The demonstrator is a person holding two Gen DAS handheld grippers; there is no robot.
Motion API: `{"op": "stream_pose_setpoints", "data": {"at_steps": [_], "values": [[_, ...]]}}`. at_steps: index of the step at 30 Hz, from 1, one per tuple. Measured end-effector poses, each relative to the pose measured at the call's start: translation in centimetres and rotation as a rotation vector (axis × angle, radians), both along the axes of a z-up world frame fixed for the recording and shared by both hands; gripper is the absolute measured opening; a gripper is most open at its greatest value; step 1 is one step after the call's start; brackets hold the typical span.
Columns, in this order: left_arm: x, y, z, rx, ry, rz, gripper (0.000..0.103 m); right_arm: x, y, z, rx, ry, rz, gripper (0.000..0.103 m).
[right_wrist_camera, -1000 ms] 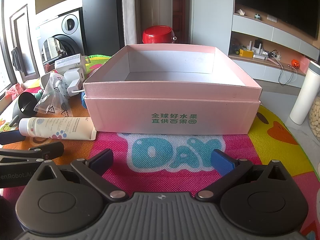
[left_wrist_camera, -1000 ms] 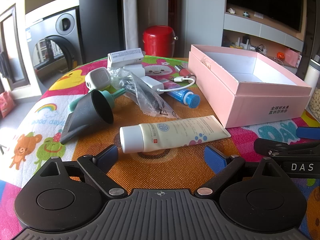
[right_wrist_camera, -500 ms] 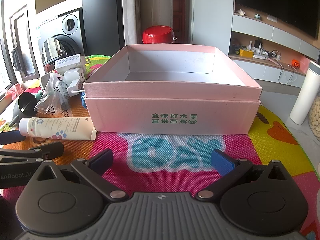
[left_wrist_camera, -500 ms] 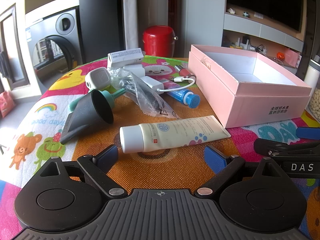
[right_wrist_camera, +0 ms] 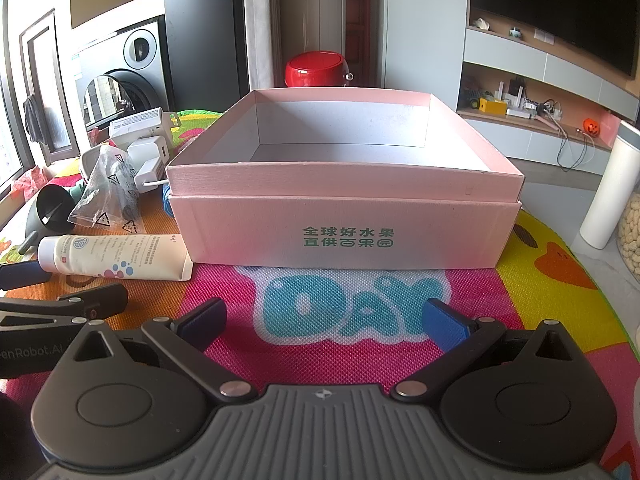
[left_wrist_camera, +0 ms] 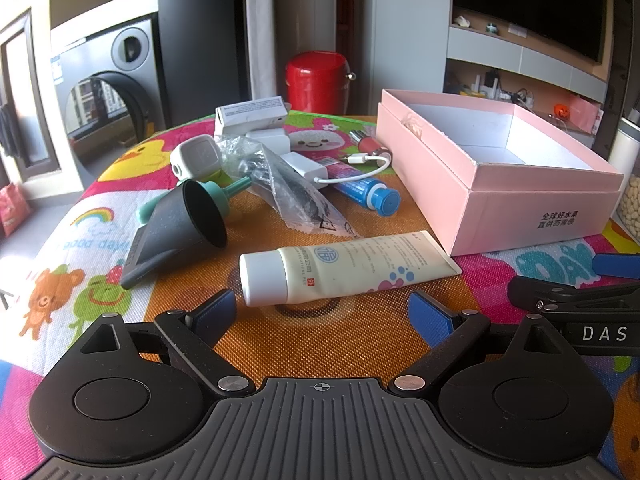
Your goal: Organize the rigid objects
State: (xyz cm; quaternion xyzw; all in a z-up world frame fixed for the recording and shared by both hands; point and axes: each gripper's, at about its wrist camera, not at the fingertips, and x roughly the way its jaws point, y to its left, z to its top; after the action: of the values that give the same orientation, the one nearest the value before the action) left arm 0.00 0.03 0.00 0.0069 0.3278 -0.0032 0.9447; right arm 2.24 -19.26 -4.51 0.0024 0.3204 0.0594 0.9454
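Judging from where I stand, the likeliest slip is with the cream tube (left_wrist_camera: pixel 348 268), lying on its side low in the left view's middle, just ahead of the left tongs (left_wrist_camera: pixel 322 312), which are spread wide and hold nothing. It looks soft and rounded, so a pinch near the cap could squirt it sideways or crease it. Beyond it, toward the upper middle, the heap is tangled: a crinkled plastic bag (left_wrist_camera: pixel 280 184) drapes over a white charger (left_wrist_camera: pixel 306 166) whose cable loops onto the blue tube (left_wrist_camera: pixel 368 194), so lifting one may drag the others. The dark funnel (left_wrist_camera: pixel 180 226) at left could roll. The right tongs (right_wrist_camera: pixel 324 320), also open and empty, face the pink box (right_wrist_camera: pixel 344 224) filling the right view's middle; its interior looks bare, and a nudge could slide it. The surface (right_wrist_camera: pixel 540 280) wears a bright cartoon mat. A washing machine (right_wrist_camera: pixel 128 68) stands at upper left, a red pot (right_wrist_camera: pixel 316 70) behind the box, and shelving at upper right.
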Motion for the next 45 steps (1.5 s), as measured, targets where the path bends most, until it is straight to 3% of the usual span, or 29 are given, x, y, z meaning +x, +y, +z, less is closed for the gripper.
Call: {"op": "stream_pose_setpoints", "data": {"at_steps": [32,34,37,41,45], "values": [[-0.1,-0.1,0.0,-0.001,-0.003,-0.006,0.095,0.0,0.0,0.0,0.001,0.000,0.000,0.103],[-0.4,0.3,0.3,-0.034,-0.006,-0.052,0.095,0.0,0.0,0.0,0.002,0.000,0.000,0.103],[-1.4,1.8,2.1,-0.052,-0.007,-0.215,0.093,0.2,0.0,-0.1,0.009,0.002,0.004,0.103],[-1.5,3.1,5.5,0.115,-0.115,-0.348,0.092,0.6,-0.3,0.1,0.002,0.023,0.054,0.103],[1.6,1.4,5.5,0.212,-0.041,-0.545,0.092,1.2,-0.6,0.6,-0.011,0.063,0.107,0.103]]}}
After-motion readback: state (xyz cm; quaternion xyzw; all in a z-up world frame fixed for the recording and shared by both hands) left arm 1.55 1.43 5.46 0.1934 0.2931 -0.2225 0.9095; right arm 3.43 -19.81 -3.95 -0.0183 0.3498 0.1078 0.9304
